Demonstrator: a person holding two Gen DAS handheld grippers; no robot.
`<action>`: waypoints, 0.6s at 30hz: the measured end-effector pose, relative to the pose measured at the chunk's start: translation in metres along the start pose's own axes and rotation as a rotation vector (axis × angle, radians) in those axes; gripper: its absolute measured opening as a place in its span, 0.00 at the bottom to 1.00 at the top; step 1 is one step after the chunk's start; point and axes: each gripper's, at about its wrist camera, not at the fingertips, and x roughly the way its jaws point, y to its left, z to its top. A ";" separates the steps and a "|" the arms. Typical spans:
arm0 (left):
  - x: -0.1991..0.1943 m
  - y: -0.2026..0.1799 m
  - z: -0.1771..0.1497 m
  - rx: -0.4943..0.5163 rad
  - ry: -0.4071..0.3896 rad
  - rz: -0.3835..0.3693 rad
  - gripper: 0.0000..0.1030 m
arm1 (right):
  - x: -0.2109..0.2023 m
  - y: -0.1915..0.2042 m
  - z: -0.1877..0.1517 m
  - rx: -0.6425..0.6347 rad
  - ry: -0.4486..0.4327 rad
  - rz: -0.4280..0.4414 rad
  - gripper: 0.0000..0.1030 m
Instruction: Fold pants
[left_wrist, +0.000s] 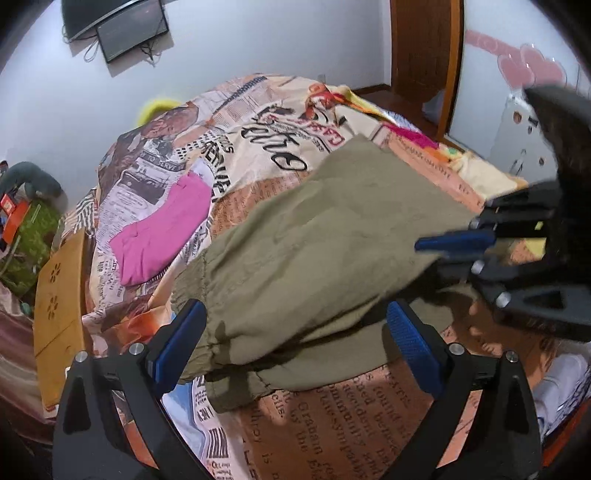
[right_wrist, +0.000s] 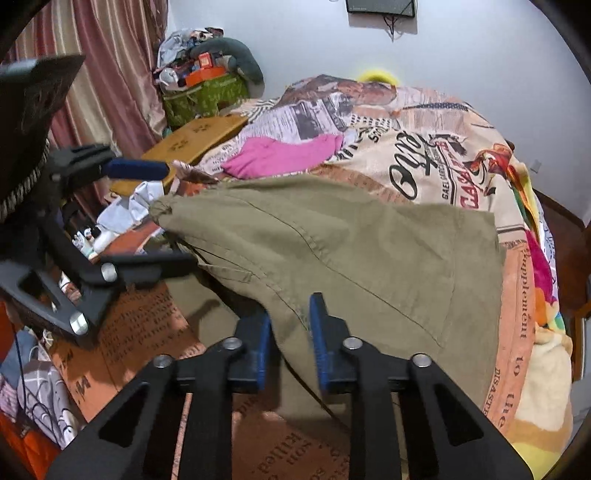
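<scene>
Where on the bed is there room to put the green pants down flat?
Free patches: the brown newsprint blanket in front of the green pants, and the cream lettered stretch behind them, right of the pink cloth. Crowded: the left edge, by the wooden board and clutter.
</scene>
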 end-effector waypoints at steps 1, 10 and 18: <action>0.003 -0.002 -0.001 0.007 0.008 0.006 0.96 | -0.002 0.000 0.001 0.003 -0.010 -0.002 0.12; 0.012 -0.003 -0.002 0.008 0.039 0.011 0.35 | -0.014 -0.004 0.004 0.011 -0.027 0.030 0.07; 0.001 -0.002 -0.015 0.014 0.045 -0.025 0.31 | -0.011 0.001 -0.002 -0.003 -0.001 0.044 0.07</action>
